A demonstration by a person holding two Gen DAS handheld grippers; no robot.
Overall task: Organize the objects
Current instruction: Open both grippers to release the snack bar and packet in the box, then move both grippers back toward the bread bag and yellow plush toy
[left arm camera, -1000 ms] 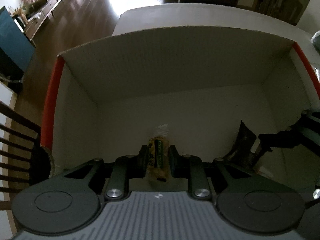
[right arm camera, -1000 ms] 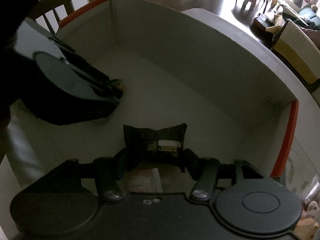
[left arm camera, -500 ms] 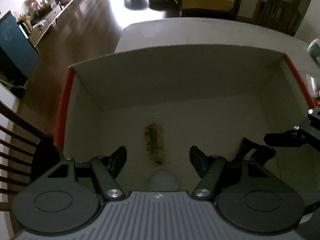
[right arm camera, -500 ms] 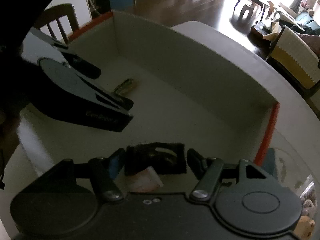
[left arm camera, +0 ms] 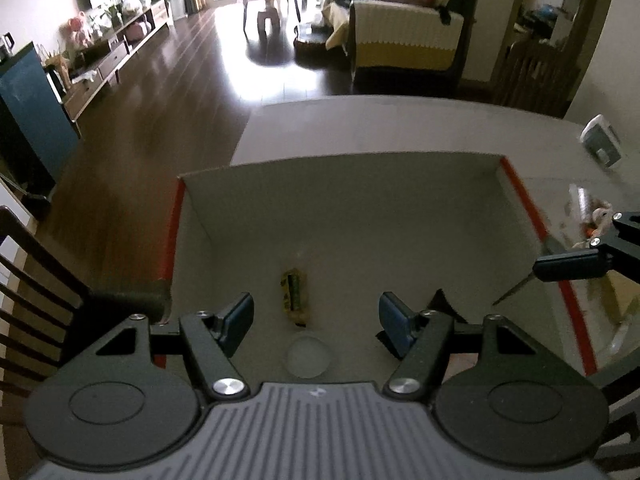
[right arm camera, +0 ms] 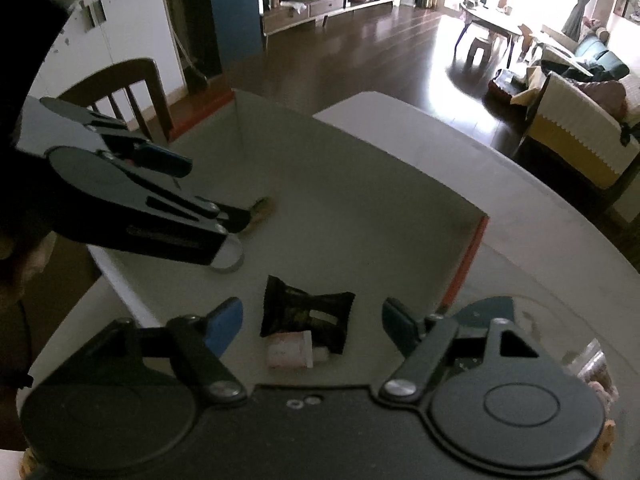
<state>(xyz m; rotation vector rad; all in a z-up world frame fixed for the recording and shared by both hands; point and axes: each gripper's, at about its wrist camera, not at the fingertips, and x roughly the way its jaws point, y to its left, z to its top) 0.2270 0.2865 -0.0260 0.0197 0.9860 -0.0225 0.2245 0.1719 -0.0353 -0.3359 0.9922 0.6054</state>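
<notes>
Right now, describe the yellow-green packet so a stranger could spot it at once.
Find the white box with red edges on the table. The yellow-green packet lies on its floor, left of a black packet, just beyond a round white lid. It alone is narrow and brightly coloured.

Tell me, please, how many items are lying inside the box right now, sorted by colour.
Yellow-green packet: 1
Black packet: 1
Pink-and-white packet: 1
White round lid: 1
Total in the box: 4
</notes>
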